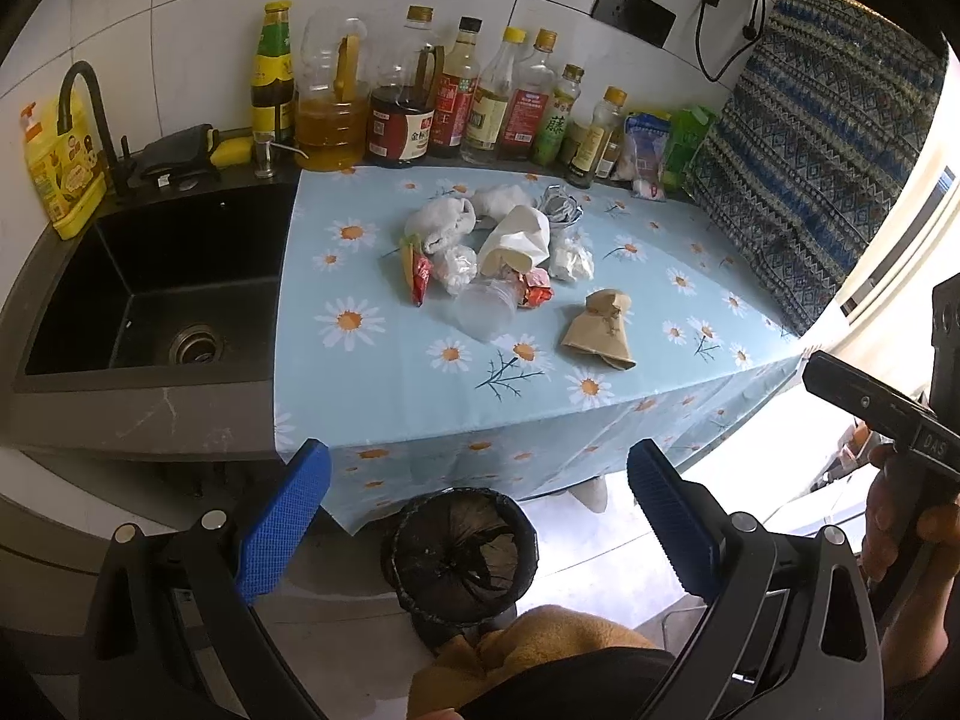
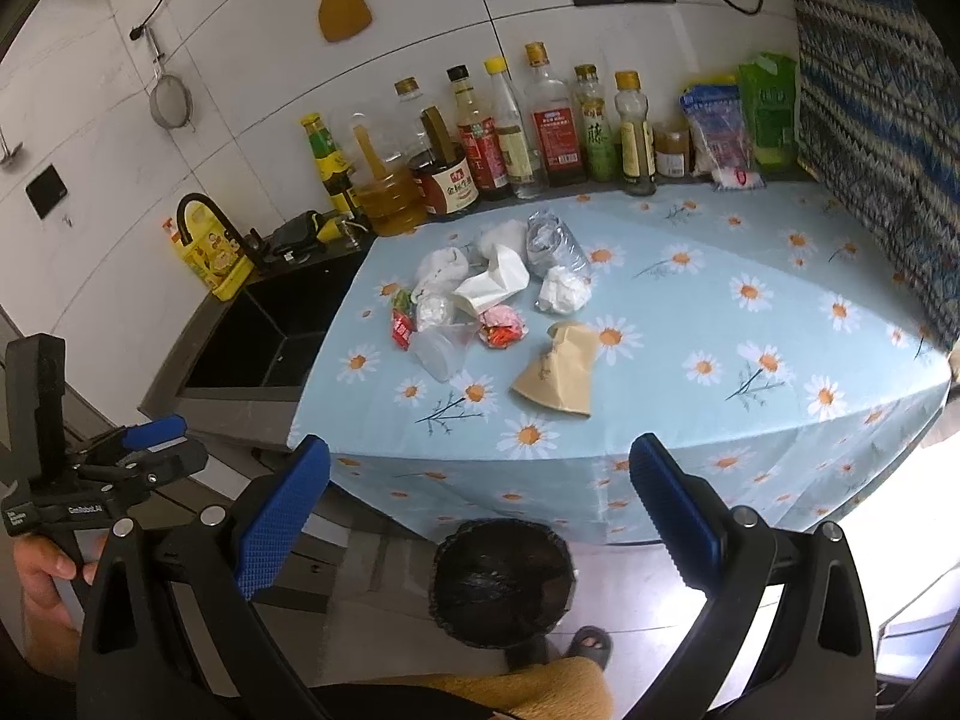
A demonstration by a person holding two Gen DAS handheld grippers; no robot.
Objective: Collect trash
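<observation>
Both the left gripper point(image 1: 479, 516) and right gripper point(image 2: 480, 513) hang with jaws spread wide and empty above the black-lined bin point(image 2: 501, 582), the trash pile point(image 1: 498, 252) lying farther off on the daisy tablecloth point(image 1: 660, 324)

On the daisy-print tablecloth point(image 2: 750, 360) lies one heap of trash: one brown paper bag point(image 2: 558, 375), one clear plastic cup point(image 2: 441, 351) on its side, one crushed clear bottle point(image 2: 552, 243), two red snack wrappers point(image 2: 503, 327), and what look like five white crumpled tissues or paper pieces point(image 2: 561, 294), though they overlap too much to be sure. Nine bottles point(image 2: 549, 120) stand along the wall, with two packets point(image 2: 720, 132) beside them. One bin point(image 2: 501, 585) stands on the floor, and there is one sink point(image 1: 156, 294).
</observation>
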